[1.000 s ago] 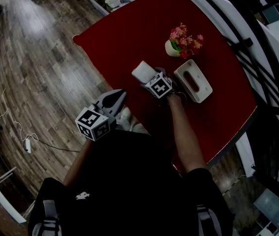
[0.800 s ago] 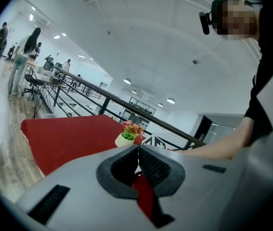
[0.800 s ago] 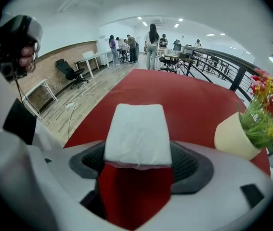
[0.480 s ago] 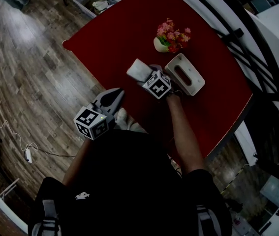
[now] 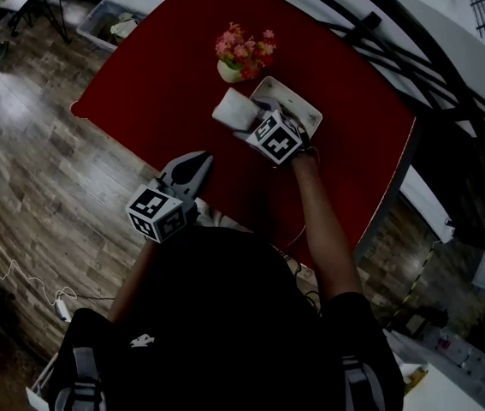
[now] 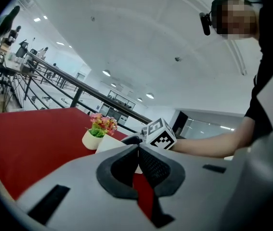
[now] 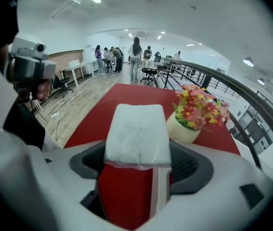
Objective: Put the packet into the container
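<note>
A white packet (image 5: 231, 110) hangs above the red table (image 5: 148, 84), and my right gripper (image 5: 247, 122) is shut on its near end. In the right gripper view the packet (image 7: 137, 131) spans the whole gap between the pads of the right gripper (image 7: 138, 163). The white container (image 5: 300, 105), a box with an open top, lies just right of the packet and is partly hidden by the gripper's marker cube. My left gripper (image 5: 192, 163) is shut and empty over the table's near edge; the left gripper view shows the jaws of the left gripper (image 6: 137, 161) pressed together.
A small pot of pink and red flowers (image 5: 242, 51) stands just behind the packet and container, and the same flower pot (image 7: 194, 117) appears in the right gripper view. A black railing (image 5: 370, 32) runs past the table's far side. Wooden floor (image 5: 28, 144) lies to the left.
My right gripper has carried the packet to the right, from left of the container to its near-left edge, closer to the flowers. The left gripper has kept its place.
</note>
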A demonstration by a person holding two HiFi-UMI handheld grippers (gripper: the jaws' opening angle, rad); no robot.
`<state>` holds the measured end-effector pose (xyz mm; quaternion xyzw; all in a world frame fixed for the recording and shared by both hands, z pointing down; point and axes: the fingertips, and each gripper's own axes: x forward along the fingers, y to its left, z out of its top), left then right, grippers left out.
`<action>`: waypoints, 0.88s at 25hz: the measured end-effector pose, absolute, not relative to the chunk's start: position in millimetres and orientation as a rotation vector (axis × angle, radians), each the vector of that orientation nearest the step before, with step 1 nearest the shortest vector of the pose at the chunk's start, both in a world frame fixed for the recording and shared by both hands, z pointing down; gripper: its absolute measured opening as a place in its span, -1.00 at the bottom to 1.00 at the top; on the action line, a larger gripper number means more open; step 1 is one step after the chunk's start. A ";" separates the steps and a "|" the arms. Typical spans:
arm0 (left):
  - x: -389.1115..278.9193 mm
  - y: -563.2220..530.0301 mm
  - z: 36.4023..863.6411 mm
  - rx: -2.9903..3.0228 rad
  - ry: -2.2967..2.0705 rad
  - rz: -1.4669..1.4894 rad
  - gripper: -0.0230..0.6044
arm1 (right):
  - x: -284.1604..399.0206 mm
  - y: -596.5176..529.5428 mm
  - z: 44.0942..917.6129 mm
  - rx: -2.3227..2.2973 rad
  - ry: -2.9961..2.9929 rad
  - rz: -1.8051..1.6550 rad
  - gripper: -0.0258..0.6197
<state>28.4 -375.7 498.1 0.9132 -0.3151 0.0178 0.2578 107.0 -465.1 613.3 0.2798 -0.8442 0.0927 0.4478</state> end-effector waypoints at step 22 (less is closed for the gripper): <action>99.3 -385.0 499.7 2.518 -0.728 0.106 -0.90 | 264.1 -470.9 646.2 0.817 -1.919 0.309 0.37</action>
